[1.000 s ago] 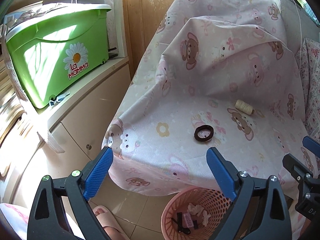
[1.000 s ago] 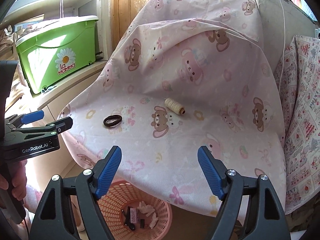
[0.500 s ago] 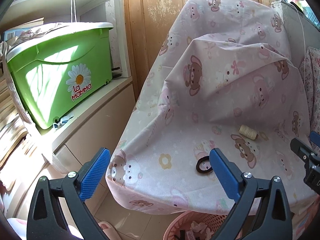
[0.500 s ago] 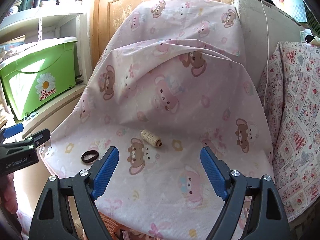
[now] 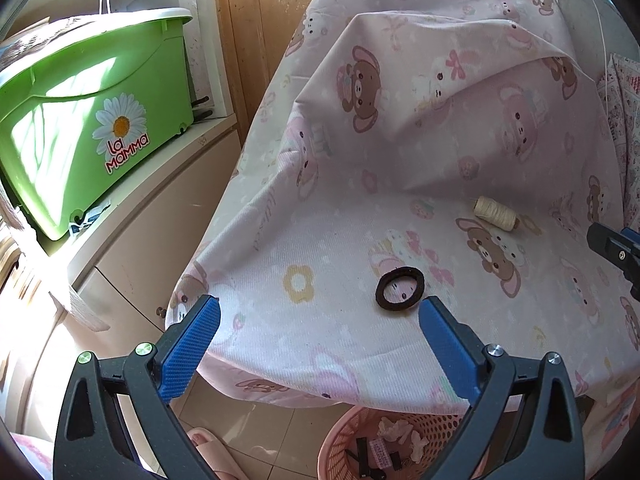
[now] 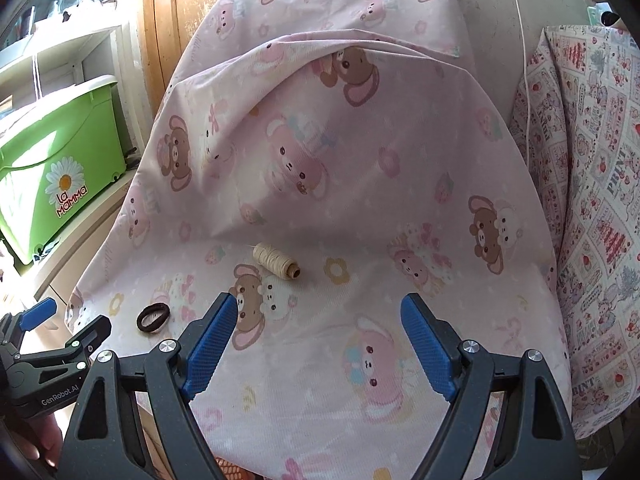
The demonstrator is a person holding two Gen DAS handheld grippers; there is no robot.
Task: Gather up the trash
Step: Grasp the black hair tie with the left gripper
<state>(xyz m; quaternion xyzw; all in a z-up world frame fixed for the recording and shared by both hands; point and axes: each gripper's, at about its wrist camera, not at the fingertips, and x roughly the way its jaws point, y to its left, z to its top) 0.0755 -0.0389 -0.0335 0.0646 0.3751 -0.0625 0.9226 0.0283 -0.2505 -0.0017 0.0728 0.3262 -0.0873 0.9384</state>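
Two pieces of trash lie on the pink bear-print sheet (image 5: 400, 208) before us: a thread spool (image 6: 278, 261), then a dark hair tie (image 5: 400, 289). Our left gripper (image 5: 318, 350) and right gripper (image 6: 318, 346) hover with jaws wide, holding nothing. We risk pinching cloth, since the tie lies flat. A pink basket (image 5: 340, 436) waits below.

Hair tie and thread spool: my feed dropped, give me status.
Left gripper open, empty; right gripper open, empty. Hair tie and thread spool lie apart on pink sheet. Basket below. Nothing blocking.
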